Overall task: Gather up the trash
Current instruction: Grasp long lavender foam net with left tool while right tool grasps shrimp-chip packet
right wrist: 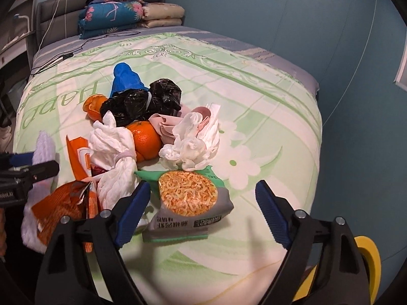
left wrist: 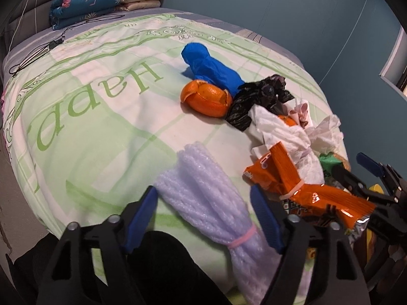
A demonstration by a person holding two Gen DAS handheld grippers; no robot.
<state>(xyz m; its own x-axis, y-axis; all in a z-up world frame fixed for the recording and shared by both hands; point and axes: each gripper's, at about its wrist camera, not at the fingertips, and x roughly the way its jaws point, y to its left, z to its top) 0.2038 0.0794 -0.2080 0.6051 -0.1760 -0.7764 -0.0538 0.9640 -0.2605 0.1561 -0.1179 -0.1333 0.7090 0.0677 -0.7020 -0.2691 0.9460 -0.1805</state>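
Meanwhile, both grippers gape wide and empty over the green-and-white bedspread (right wrist: 267,106), the left gripper (left wrist: 203,218) straddling a pale lilac bundled foam net (left wrist: 203,190), the right gripper (right wrist: 203,211) framing a grey noodle packet (right wrist: 189,203).

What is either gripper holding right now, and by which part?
Nothing. The left gripper is open around the white foam net, not closed on it. The right gripper is open over the noodle packet.

A bed (right wrist: 267,106) with a green-and-white floral quilt fills the room, teal walls (right wrist: 254,5) to the right. Far off, folded blankets (right wrist: 112,15) sit against a grey headboard (right wrist: 58,7).
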